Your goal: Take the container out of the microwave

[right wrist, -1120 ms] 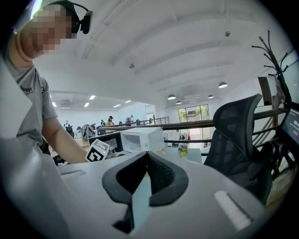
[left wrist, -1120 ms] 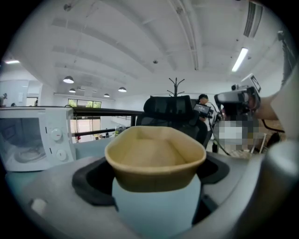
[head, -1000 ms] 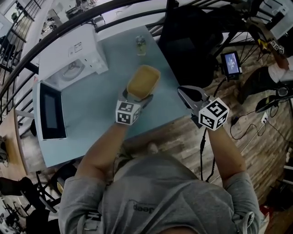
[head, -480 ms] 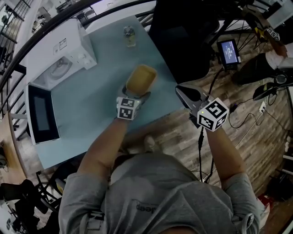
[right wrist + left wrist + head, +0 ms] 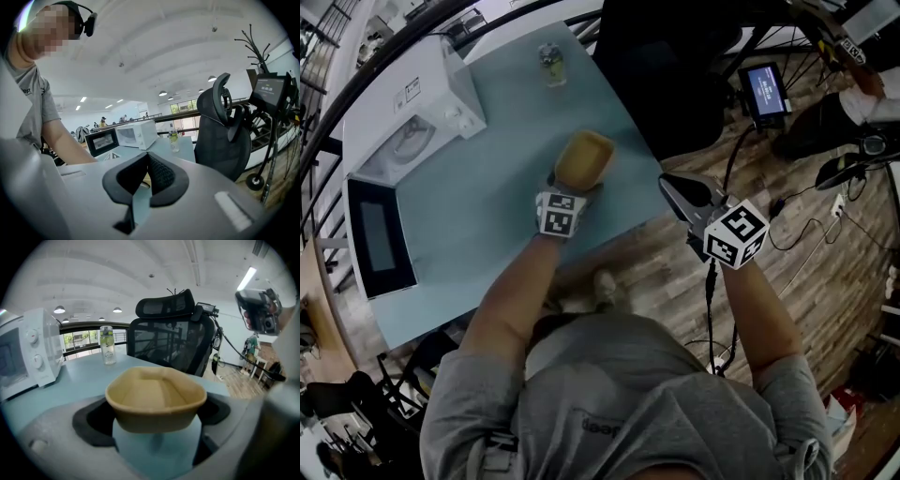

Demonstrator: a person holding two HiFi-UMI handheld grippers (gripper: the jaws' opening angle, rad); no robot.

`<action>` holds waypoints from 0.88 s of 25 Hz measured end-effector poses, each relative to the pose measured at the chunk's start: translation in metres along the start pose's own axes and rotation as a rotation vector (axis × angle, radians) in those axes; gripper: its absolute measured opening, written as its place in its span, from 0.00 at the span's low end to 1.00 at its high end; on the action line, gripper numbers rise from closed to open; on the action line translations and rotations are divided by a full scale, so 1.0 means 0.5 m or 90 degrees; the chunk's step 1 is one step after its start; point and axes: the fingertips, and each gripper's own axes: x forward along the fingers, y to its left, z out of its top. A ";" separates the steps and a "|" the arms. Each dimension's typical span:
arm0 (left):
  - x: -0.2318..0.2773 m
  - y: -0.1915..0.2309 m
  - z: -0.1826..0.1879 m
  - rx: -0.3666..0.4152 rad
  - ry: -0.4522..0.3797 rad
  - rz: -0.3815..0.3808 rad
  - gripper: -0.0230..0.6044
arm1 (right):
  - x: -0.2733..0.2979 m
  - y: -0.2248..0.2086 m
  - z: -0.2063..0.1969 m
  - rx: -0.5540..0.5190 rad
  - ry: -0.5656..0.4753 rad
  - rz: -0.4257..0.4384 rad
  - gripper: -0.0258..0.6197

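Note:
A tan, empty container point(image 5: 583, 159) is out on the light blue table point(image 5: 487, 206), to the right of the white microwave point(image 5: 412, 112). My left gripper point(image 5: 569, 190) is shut on the container's near end; in the left gripper view the container point(image 5: 157, 397) fills the space between the dark pads of the left gripper point(image 5: 157, 420). The microwave door point(image 5: 380, 239) hangs wide open. My right gripper point(image 5: 680, 192) is shut on nothing, off the table's right edge over the wooden floor. The right gripper point(image 5: 146, 173) shows its jaws pressed together.
A clear bottle point(image 5: 549, 64) stands near the table's far edge, beyond the container. A black office chair point(image 5: 666, 66) is at the table's far right corner. A small screen on a stand point(image 5: 764, 91) and cables are on the floor to the right.
The left gripper has kept its hold on the container and carried it slightly farther from the microwave. The right gripper has stayed shut in about the same place.

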 end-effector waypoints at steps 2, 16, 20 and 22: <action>0.007 -0.001 -0.010 0.000 0.010 0.000 0.87 | -0.003 0.000 -0.006 0.002 0.000 -0.001 0.05; 0.045 -0.003 -0.095 -0.013 0.142 0.002 0.89 | -0.024 -0.004 -0.026 0.015 0.004 -0.009 0.05; 0.041 -0.007 -0.106 -0.021 0.153 -0.003 0.91 | -0.028 0.001 -0.030 0.017 0.006 -0.006 0.05; 0.033 -0.010 -0.103 -0.029 0.152 -0.006 0.93 | -0.030 0.003 -0.029 0.018 0.005 -0.006 0.05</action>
